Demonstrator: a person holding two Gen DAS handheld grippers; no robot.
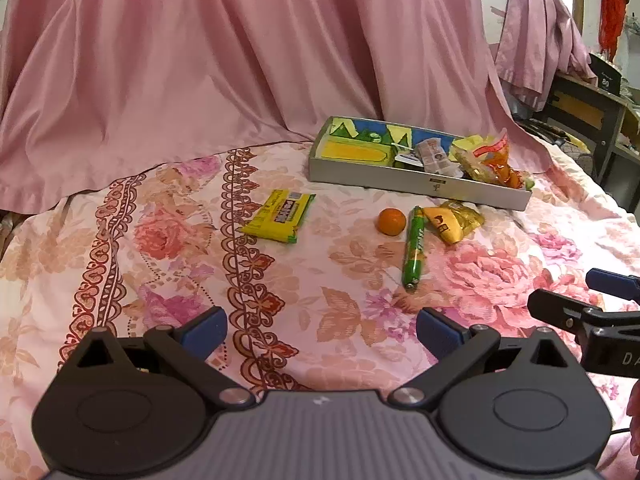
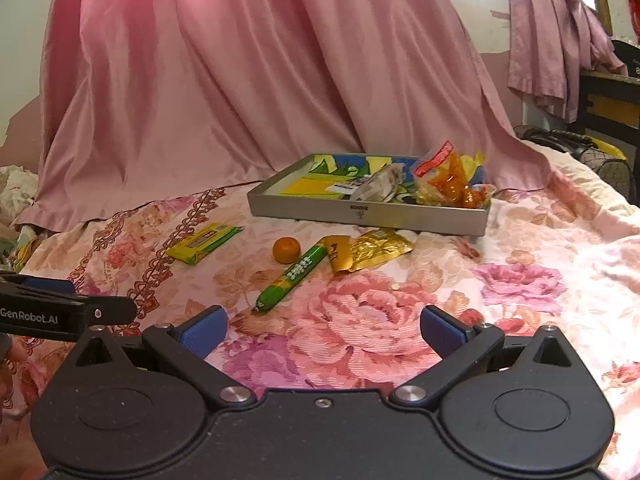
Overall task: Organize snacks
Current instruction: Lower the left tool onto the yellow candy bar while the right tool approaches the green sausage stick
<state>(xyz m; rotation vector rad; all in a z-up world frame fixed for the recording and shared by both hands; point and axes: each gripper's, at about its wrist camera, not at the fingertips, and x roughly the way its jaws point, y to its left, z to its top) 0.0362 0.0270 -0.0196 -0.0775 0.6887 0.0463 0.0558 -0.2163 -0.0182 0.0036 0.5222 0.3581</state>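
A shallow grey tray (image 1: 360, 182) (image 2: 320, 210) sits at the back of the flowered bedspread, holding several snack packets, among them an orange-red bag (image 1: 496, 160) (image 2: 452, 180). On the spread in front of it lie a yellow-green packet (image 1: 280, 216) (image 2: 202, 244), a small orange (image 1: 391, 221) (image 2: 286, 250), a green tube (image 1: 415, 248) (image 2: 292, 278) and a gold pouch (image 1: 454, 222) (image 2: 368, 254). My left gripper (image 1: 322, 334) is open and empty, well short of the snacks. My right gripper (image 2: 324, 332) is open and empty too, with the green tube just ahead on its left.
A pink satin curtain (image 1: 240, 60) drapes down behind the tray onto the bed. A dark wooden table (image 1: 592, 108) stands at the far right with pink cloth hung over it. The right gripper's fingers (image 1: 560, 308) show at the left wrist view's right edge.
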